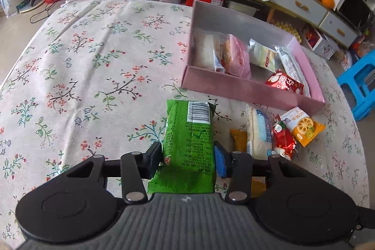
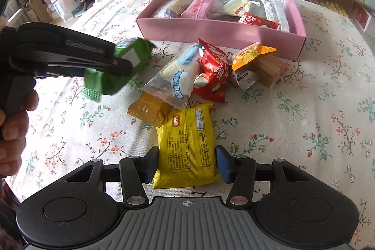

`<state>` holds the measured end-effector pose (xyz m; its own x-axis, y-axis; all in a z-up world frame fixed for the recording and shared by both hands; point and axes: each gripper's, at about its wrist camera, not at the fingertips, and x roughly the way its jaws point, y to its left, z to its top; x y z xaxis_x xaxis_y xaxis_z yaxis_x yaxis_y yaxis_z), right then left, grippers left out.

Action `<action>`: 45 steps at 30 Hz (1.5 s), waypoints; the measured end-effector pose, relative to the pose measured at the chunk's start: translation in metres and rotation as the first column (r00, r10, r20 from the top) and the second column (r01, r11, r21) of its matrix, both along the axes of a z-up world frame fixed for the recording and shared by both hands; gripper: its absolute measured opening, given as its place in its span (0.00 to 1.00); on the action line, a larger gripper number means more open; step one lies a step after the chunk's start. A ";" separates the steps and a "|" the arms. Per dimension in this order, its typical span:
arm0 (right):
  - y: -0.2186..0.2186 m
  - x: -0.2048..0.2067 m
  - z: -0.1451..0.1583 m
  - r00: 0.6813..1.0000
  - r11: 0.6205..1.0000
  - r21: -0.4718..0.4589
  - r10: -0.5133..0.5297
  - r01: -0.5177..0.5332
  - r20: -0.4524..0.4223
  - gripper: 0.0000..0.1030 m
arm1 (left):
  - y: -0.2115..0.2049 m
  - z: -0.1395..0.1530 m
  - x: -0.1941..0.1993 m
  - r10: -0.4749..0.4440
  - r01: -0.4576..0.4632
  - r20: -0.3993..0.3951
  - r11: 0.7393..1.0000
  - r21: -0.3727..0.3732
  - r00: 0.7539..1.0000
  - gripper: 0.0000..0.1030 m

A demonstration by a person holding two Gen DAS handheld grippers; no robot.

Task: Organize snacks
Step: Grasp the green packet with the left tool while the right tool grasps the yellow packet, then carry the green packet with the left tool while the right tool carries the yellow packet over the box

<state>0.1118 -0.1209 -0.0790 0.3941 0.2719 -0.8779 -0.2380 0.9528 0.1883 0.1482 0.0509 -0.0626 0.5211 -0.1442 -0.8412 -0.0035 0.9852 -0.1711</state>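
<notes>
two snacks are gripped: left gripper (image 1: 188, 159) clamps the green packet (image 1: 189, 144), raised; right gripper (image 2: 186, 164) clamps the yellow packet (image 2: 187, 144) on the counter (image 2: 304, 132). next: carry both into the pink box (image 2: 218, 31).

One pink box (image 2: 220, 33) on the flowered counter (image 2: 304, 132), with five packets showing inside it. Loose snacks beside it: two red packets (image 2: 214, 72), two orange ones (image 2: 150, 111), one white-and-blue (image 2: 174, 76), one brown biscuit pack (image 2: 269, 69). One green packet (image 1: 189, 144), one yellow packet (image 2: 187, 144). Two hand-held grippers.
</notes>
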 end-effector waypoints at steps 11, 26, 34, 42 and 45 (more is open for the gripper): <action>-0.008 -0.002 0.004 0.999 0.999 -0.014 -0.038 0.038 0.005 0.48 | -0.006 -0.012 -0.001 -0.023 0.026 -0.049 0.998 0.057 0.999 0.40; -0.029 -0.002 0.026 0.995 0.992 0.082 -0.098 0.096 0.018 0.48 | -0.003 -0.007 -0.007 -0.001 0.004 -0.048 0.999 0.054 0.999 0.39; -0.036 -0.002 0.032 0.994 0.987 0.114 -0.112 0.109 0.017 0.48 | -0.002 0.002 -0.010 0.014 -0.013 -0.018 0.999 0.046 1.000 0.39; -0.041 -0.001 0.039 0.992 0.984 0.137 -0.122 0.117 0.032 0.48 | -0.010 0.016 -0.019 -0.023 0.020 0.045 0.998 0.057 0.999 0.39; -0.042 0.000 0.039 0.991 0.982 0.140 -0.129 0.124 0.032 0.48 | -0.012 0.019 -0.021 -0.032 0.027 0.066 0.997 0.066 0.997 0.39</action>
<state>0.1120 -0.1633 -0.0396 0.4676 0.3347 -0.8181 -0.1273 0.9414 0.3124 0.1270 0.0391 -0.0436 0.5725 -0.1063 -0.8130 0.0350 0.9938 -0.1053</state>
